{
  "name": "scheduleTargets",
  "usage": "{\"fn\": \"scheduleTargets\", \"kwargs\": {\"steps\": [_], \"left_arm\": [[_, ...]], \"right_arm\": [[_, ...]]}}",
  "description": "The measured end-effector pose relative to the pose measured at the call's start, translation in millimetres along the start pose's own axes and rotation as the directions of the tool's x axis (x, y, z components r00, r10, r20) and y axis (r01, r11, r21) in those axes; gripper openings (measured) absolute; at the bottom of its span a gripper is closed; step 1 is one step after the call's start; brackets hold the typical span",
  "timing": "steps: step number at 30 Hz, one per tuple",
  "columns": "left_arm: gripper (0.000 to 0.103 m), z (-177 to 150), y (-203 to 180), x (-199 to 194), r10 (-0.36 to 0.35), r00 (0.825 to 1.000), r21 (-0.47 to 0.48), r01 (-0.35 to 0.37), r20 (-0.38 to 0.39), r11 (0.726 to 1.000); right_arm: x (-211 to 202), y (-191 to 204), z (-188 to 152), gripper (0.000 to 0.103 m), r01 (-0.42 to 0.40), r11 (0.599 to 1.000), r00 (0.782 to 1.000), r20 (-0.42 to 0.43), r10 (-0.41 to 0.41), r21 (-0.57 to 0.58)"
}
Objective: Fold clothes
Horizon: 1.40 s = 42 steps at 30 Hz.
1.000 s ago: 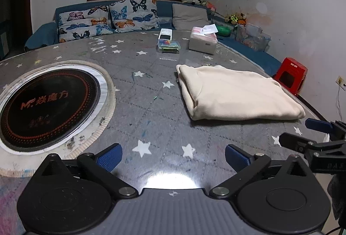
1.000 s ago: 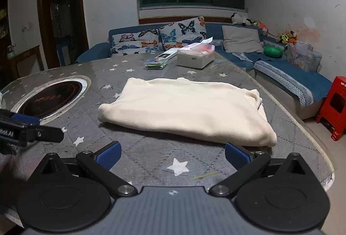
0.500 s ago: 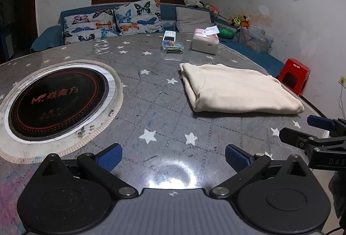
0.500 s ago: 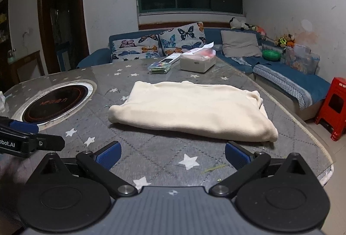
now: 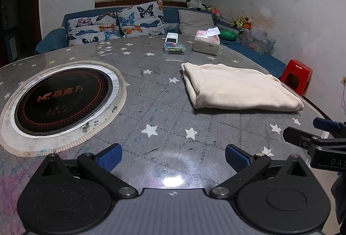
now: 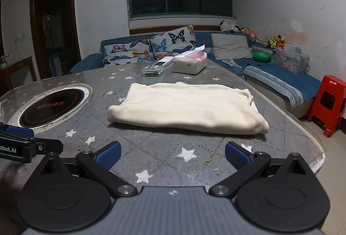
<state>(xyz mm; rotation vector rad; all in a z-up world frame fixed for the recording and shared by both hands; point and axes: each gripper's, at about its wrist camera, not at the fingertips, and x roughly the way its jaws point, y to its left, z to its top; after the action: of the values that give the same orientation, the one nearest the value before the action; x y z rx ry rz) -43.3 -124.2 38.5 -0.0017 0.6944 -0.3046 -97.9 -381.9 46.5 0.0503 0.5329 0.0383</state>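
Both grippers are sitting farther back from the folded cream garment [image 6: 186,108] than a second ago, and the window and more of the room are now showing above the table. The left gripper [image 5: 172,158] is hovering over the near edge of the table [image 5: 164,114], its blue-padded fingers [image 5: 109,157] spread wide with nothing between them. The right gripper [image 6: 172,158] is hovering the same way, its fingers [image 6: 236,156] wide apart and empty, and it is pointing at the long side of the garment.

That garment is lying flat as a neat rectangle on the grey star-patterned table, well apart from both grippers and touched by neither. In the left wrist view it is lying right of centre, with the round black cooktop [image 5: 62,96] set into the table well to its left. Beyond the garment, a tissue box [image 6: 190,64] and a small clear case [image 6: 153,69] are sitting near the far edge. A blue sofa [image 6: 279,81] with butterfly cushions [image 6: 173,42] is running behind the table, and a red stool [image 6: 329,102] is standing on the floor to the right.
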Motion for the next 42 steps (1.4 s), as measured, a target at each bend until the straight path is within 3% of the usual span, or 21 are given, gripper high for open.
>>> {"fn": "scheduleTargets", "kwargs": {"steps": [42], "left_arm": [[0.103,-10.7,-26.8,-11.7,0.001,1.0,0.057,-0.002,0.007,0.998]], "right_arm": [[-20.1,-2.0,-8.0,0.103,0.001,1.0,0.999,0.04,-0.002,0.03]]}}
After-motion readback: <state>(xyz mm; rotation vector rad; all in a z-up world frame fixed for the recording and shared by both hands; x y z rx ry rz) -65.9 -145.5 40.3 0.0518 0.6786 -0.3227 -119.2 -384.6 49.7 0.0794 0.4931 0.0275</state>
